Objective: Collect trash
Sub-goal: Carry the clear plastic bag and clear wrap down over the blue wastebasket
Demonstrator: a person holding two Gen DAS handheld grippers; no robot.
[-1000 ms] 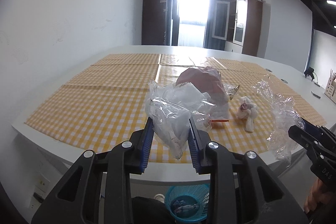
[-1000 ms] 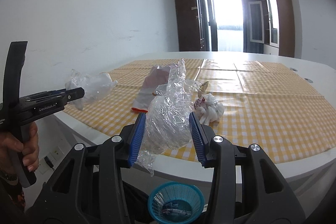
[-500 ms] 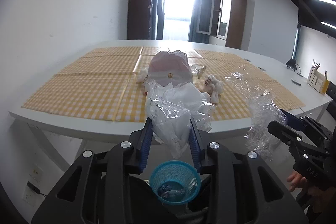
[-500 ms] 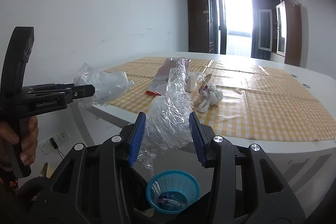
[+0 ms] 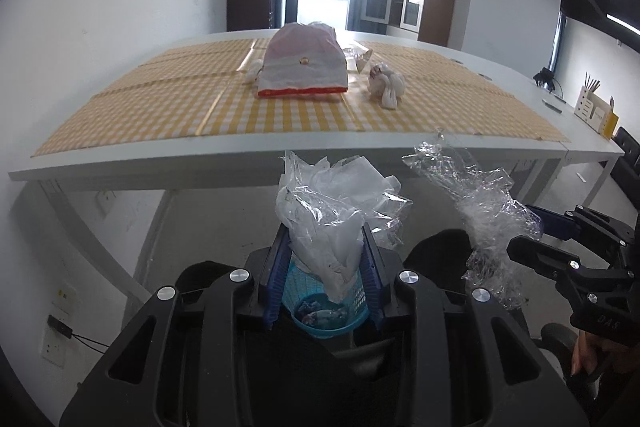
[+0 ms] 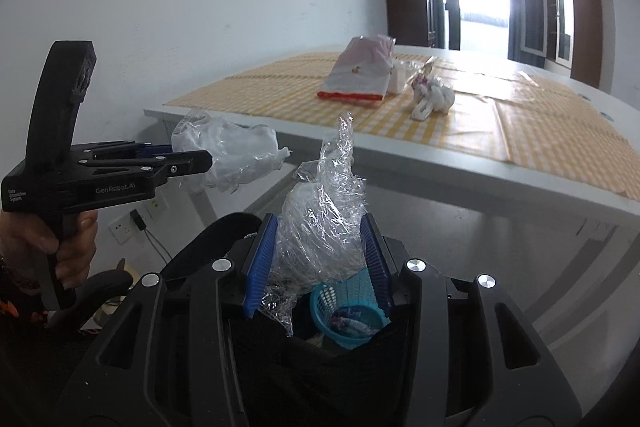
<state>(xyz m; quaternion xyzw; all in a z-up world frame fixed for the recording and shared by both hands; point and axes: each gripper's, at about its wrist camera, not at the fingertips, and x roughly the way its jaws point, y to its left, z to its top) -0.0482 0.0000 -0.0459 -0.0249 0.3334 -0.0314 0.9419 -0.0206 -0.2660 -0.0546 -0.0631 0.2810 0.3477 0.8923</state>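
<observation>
My left gripper [image 5: 324, 263] is shut on a crumpled white-and-clear plastic bag [image 5: 332, 211], held off the table directly above a small blue basket [image 5: 324, 315] on the floor. My right gripper [image 6: 320, 259] is shut on a wad of clear plastic wrap [image 6: 324, 223], also above the blue basket [image 6: 348, 319], which has a few scraps in it. Each gripper shows in the other's view: the right gripper [image 5: 532, 231] at the right, the left gripper [image 6: 192, 157] at the left. On the checked tablecloth lie a pink-white bag [image 5: 304, 67] and a knotted white bag [image 5: 386, 85].
The white table's front edge [image 5: 240, 163] runs across above both grippers. A black chair [image 6: 224, 231] stands below beside the basket. Wall sockets [image 5: 56, 347] with a cable sit low on the left wall. A pen holder [image 5: 594, 109] stands at the table's far right.
Both grippers have pulled back from over the table and sunk below its edge with their plastic still held. The blue basket now lies right beneath the held trash.
</observation>
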